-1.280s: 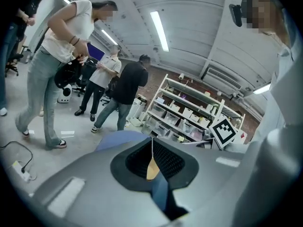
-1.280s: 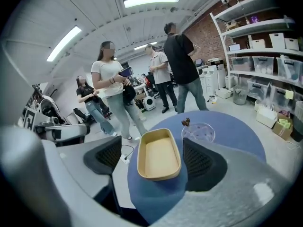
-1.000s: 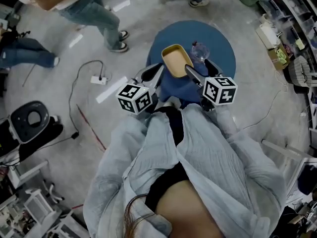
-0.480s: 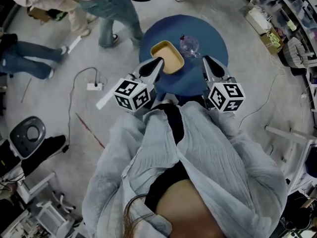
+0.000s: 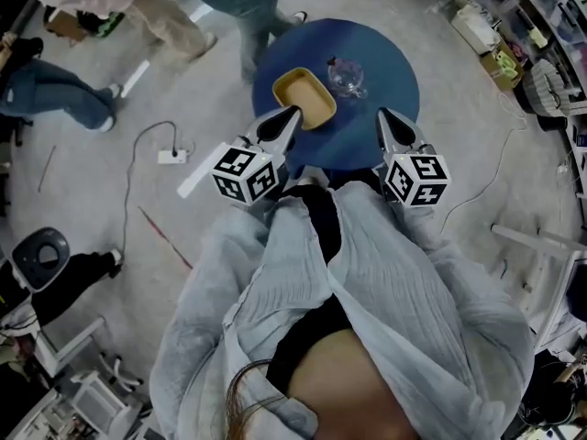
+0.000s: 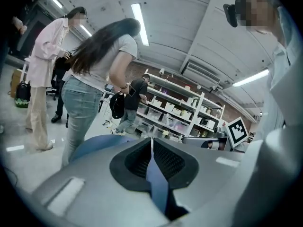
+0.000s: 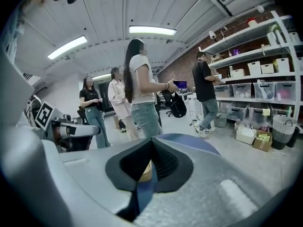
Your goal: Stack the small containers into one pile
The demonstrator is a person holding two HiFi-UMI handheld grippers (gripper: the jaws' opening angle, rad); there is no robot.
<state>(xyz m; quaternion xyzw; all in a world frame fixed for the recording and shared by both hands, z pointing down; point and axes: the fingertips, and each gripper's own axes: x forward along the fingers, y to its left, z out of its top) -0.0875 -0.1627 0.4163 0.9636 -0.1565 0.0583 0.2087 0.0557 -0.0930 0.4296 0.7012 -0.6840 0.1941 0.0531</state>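
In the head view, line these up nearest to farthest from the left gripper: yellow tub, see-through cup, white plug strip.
1. Yellow rectangular plastic tub, just ahead of left gripper.
2. Clear round cup, farther right.
3. White power strip, far left.

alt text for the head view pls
Seen from above, a person in a pale shirt holds the left gripper and right gripper, both shut and empty, at the near edge of a round blue table; the right one's jaws have just closed. A yellow container and a clear container sit side by side on it, unstacked.
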